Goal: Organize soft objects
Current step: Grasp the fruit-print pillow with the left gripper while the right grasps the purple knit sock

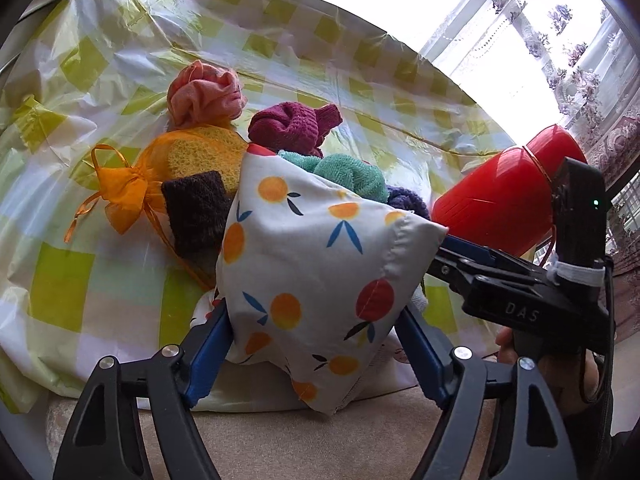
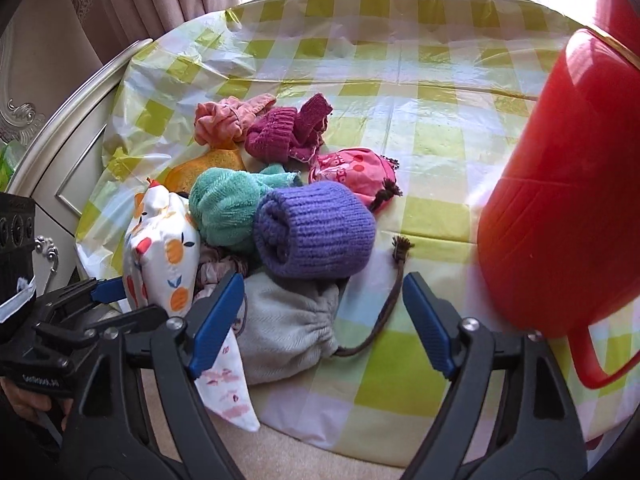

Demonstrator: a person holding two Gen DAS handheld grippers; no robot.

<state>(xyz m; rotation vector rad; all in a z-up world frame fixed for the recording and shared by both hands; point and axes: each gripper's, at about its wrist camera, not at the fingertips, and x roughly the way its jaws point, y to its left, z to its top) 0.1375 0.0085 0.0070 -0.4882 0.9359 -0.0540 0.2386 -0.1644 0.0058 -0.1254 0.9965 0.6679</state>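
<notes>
The checked plastic tablecloth (image 2: 400, 128) covered the surface, and nearly all the soft objects lay on it in one loose heap, unsorted. A red plastic bucket (image 2: 560, 200), the likely receptacle, hung tilted at the right of the heap; from these views it could not be told whether anything was inside it. On that evidence the work was judged to be at an early stage, with almost everything left to do.

The fruit-print pouch (image 1: 312, 264) was the one item in hand. The left gripper (image 1: 316, 344) had its blue pads against both sides of the pouch at its lower part, jaws fairly wide but closed on the fabric, at the near edge of the heap.

The right gripper (image 2: 324, 320) stood open and held nothing; its jaws spanned the grey drawstring bag (image 2: 288, 328) and its brown cord (image 2: 384, 312) without pressing on either.

Remaining on the cloth, untouched:
- purple knit roll (image 2: 316, 232), on top of the grey bag
- teal towel (image 2: 228, 208), just beside it
- magenta knit item (image 2: 284, 132)
- pink printed pouch (image 2: 352, 172)
- peach cloth (image 2: 224, 120)
- orange organza bag (image 1: 132, 192) holding a yellow sponge (image 1: 204, 152)
- dark brown pad (image 1: 196, 208)
</notes>
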